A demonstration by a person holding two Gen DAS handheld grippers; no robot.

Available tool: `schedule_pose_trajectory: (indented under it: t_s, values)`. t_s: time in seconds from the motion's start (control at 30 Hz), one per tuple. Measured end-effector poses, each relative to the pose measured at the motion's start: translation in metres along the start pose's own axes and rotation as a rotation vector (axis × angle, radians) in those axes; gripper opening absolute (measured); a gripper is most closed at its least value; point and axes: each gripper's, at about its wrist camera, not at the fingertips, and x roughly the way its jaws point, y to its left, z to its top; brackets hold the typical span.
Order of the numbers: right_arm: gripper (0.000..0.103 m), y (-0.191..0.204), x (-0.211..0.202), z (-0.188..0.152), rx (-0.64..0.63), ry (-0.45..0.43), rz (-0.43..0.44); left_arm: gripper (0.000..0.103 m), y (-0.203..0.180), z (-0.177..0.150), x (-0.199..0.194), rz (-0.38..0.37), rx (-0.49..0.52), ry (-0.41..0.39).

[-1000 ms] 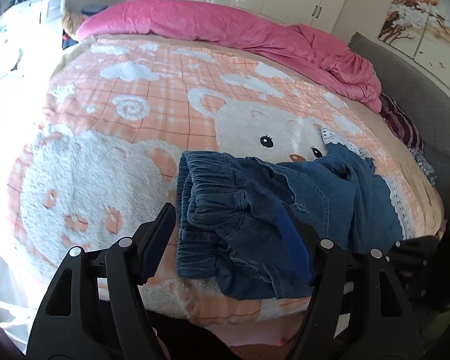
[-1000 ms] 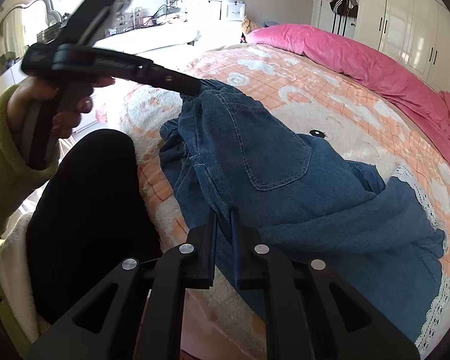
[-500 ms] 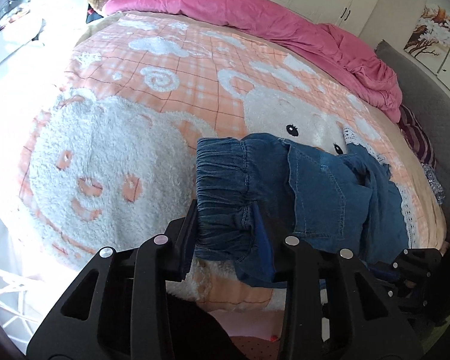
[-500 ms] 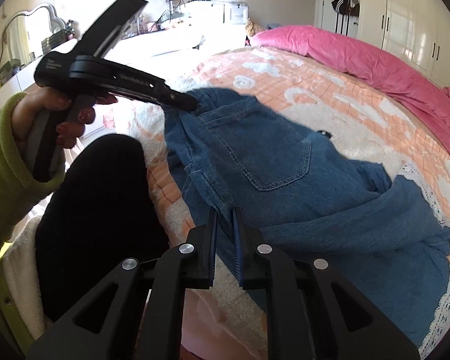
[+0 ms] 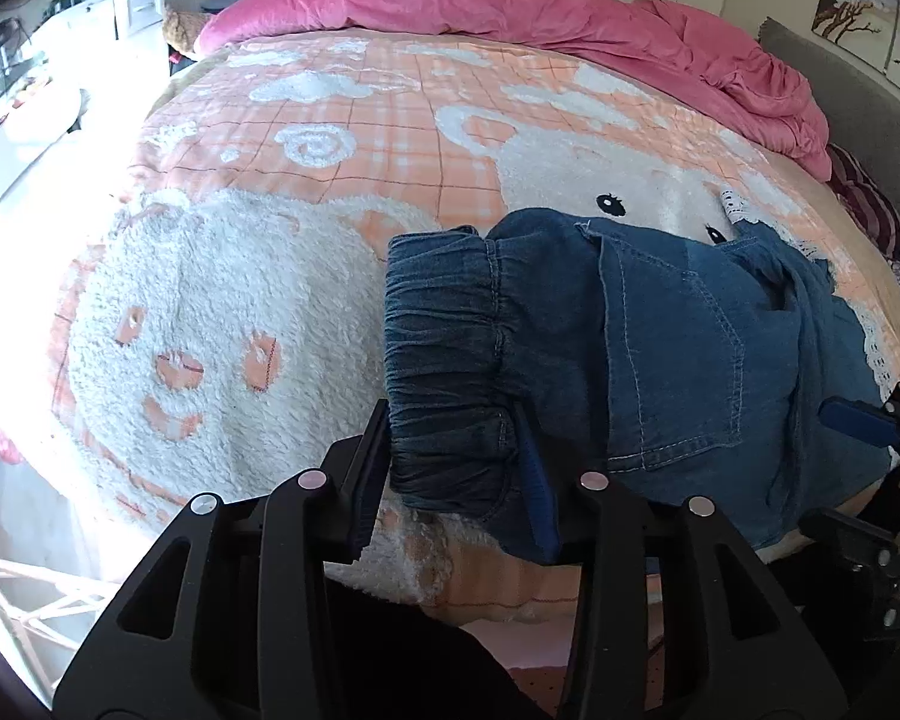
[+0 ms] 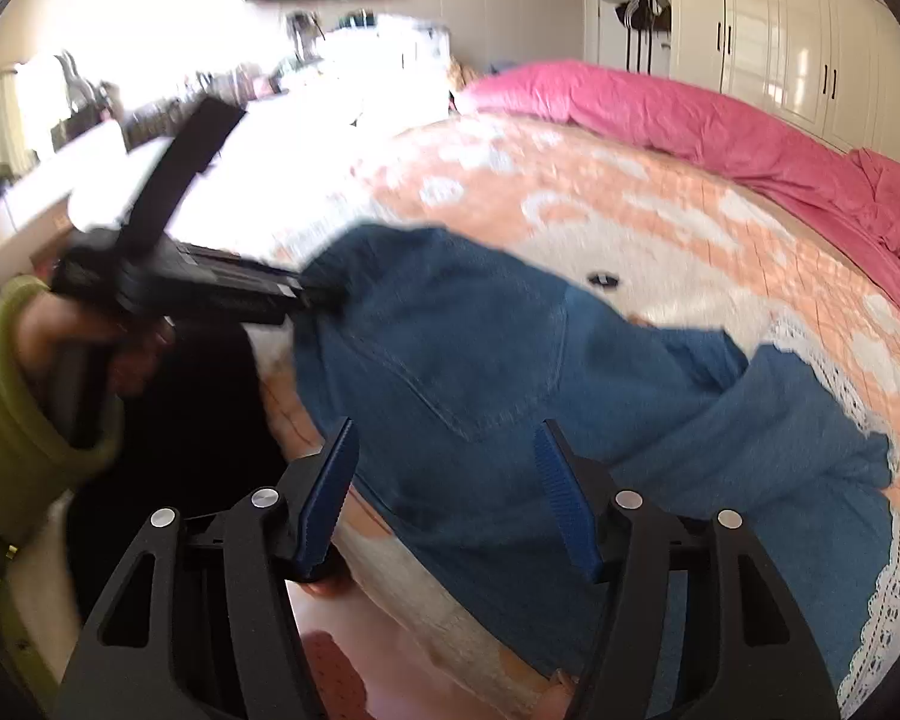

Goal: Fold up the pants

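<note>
Blue denim pants (image 5: pixel 678 348) with an elastic waistband and lace-trimmed hems lie near the front edge of the bed. My left gripper (image 5: pixel 450 405) has the gathered waistband between its pads and presses on it, though its jaws are opening slightly. In the right wrist view the left gripper (image 6: pixel 324 297) grips the far left corner of the pants (image 6: pixel 510 360). My right gripper (image 6: pixel 445 426) hovers over the near edge of the denim, its jaws opening wide and its pads off the cloth. One of its blue pads (image 5: pixel 855 417) shows at the right edge of the left wrist view.
The bed carries a peach blanket (image 5: pixel 240 330) with white fleecy animals and a pink duvet (image 5: pixel 510 6) bunched at the far side. A grey headboard (image 5: pixel 858 96) is on the right. A green sleeve (image 6: pixel 6 408) and a black-clad leg (image 6: pixel 168 420) are at the left.
The left gripper came down and closed around the waistband. The right gripper, shut on the near edge of the pants before, has opened wide and let go.
</note>
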Motion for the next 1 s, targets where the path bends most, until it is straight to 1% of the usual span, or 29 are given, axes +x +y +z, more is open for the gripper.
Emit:
schedule_pose_trajectory:
  t_s: [0.03, 0.07, 0.1, 0.13, 0.2, 0.3, 0.37, 0.43, 0.5, 0.53, 0.67, 0.73, 0.83, 0.93, 1.0]
  values:
    - [0.060, -0.001, 0.011, -0.005, 0.010, 0.053, -0.006, 0.036, -0.001, 0.000, 0.000, 0.013, 0.007, -0.005]
    - [0.060, -0.002, 0.020, -0.011, 0.026, 0.103, -0.007, 0.040, -0.001, -0.001, -0.001, 0.026, 0.011, -0.007]
    - [0.061, -0.005, 0.028, -0.016, 0.048, 0.140, 0.000, 0.044, -0.001, -0.001, -0.001, 0.031, 0.011, -0.007]
    - [0.062, -0.007, 0.034, -0.020, 0.065, 0.151, 0.013, 0.046, 0.001, -0.002, -0.001, 0.034, 0.007, -0.005]
    - [0.062, -0.007, 0.034, -0.020, 0.082, 0.144, 0.031, 0.048, 0.004, -0.002, -0.003, 0.033, -0.002, -0.005]
    - [0.064, -0.012, 0.020, -0.013, 0.148, 0.116, 0.094, 0.048, 0.007, -0.003, -0.015, 0.033, -0.006, -0.022]
    - [0.064, -0.022, 0.005, -0.010, 0.201, 0.074, 0.127, 0.049, 0.009, -0.003, -0.027, 0.032, -0.007, -0.042]
    - [0.064, -0.033, -0.011, -0.007, 0.245, 0.021, 0.127, 0.051, 0.010, -0.002, -0.041, 0.044, -0.005, -0.063]
    - [0.065, -0.046, -0.026, -0.005, 0.281, -0.025, 0.104, 0.051, 0.012, 0.000, -0.052, 0.063, -0.006, -0.081]
    - [0.068, -0.050, -0.031, -0.004, 0.292, -0.040, 0.091, 0.051, 0.012, 0.001, -0.058, 0.062, -0.008, -0.093]
    - [0.071, -0.074, -0.053, -0.008, 0.351, -0.093, 0.034, 0.055, 0.002, 0.006, -0.077, 0.031, 0.000, -0.129]
    - [0.075, -0.092, -0.058, -0.007, 0.385, -0.107, 0.012, 0.056, -0.009, 0.009, -0.081, 0.012, 0.021, -0.151]
    - [0.077, -0.117, -0.065, -0.004, 0.413, -0.126, -0.049, 0.057, -0.029, 0.011, -0.080, -0.022, 0.061, -0.164]
    - [0.079, -0.143, -0.071, -0.009, 0.461, -0.144, -0.112, 0.058, -0.049, 0.011, -0.072, -0.067, 0.091, -0.147]
    - [0.079, -0.156, -0.075, -0.012, 0.491, -0.153, -0.136, 0.058, -0.064, 0.010, -0.065, -0.106, 0.113, -0.137]
